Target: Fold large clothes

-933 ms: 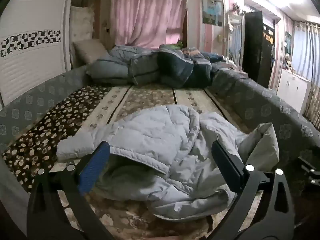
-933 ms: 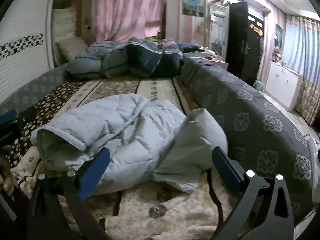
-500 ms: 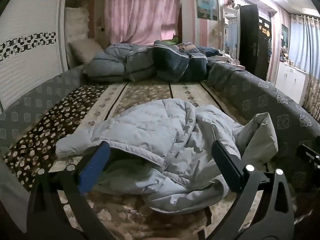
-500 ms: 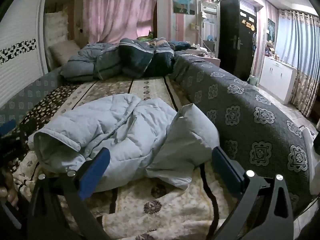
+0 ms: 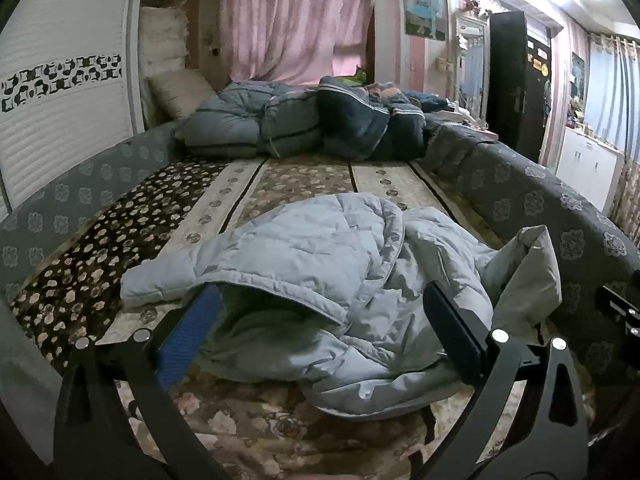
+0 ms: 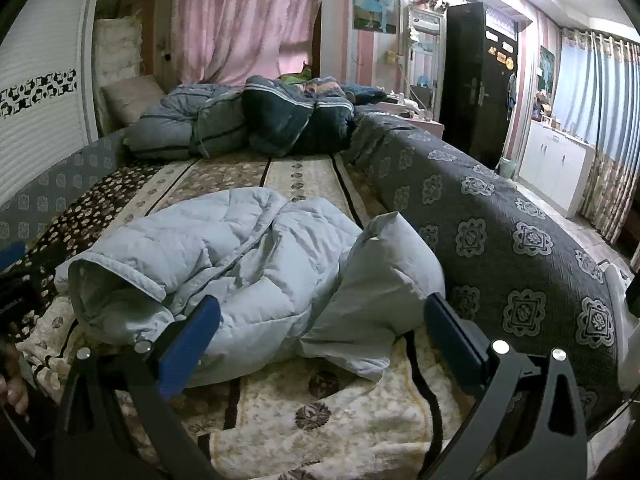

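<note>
Both jaws wide, empty: left gripper (image 5: 320, 316), right gripper (image 6: 322, 320) near crumpled jacket (image 5: 320, 264); may pinch several bunched layers.

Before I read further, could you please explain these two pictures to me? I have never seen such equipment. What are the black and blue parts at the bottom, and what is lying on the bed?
There is no robot here. A person holds a two-finger gripper in each hand, and each gripper carries a wide-angle camera that looks forward along its fingers. One picture comes from the left gripper, the other from the right gripper. The black arms with a blue pad are those fingers; in both pictures they stand wide apart and hold nothing.

On the bed's patterned blanket lies a light blue padded coat, crumpled and not yet folded. The same coat shows in the right camera's picture. At the far end of the bed sits a pile of dark quilts. Behind it hang pink curtains.
</note>
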Motion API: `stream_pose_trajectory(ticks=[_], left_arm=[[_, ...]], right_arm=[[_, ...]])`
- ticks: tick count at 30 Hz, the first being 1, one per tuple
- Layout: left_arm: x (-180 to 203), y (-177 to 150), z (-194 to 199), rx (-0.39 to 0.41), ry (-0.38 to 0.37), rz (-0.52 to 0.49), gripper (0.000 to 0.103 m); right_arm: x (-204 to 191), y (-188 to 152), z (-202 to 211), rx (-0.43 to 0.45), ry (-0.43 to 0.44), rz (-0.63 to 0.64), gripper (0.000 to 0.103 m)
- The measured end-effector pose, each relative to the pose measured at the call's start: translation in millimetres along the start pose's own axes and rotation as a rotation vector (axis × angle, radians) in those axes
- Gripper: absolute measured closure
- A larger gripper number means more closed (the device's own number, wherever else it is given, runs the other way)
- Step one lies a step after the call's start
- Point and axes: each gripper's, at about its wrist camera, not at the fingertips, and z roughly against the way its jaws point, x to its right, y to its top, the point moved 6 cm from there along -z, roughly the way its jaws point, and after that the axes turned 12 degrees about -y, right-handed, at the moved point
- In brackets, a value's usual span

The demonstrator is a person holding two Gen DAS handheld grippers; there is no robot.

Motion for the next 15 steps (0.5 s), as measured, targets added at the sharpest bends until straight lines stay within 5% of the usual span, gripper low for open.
stream_pose_trajectory(ticks=[15], left_arm=[[-1.8, -3.6, -1.0, -0.009, 0.006, 0.001, 0.003]], right_arm=[[-2.3, -3.3, -2.8, -0.006, -0.003, 0.003, 0.002]])
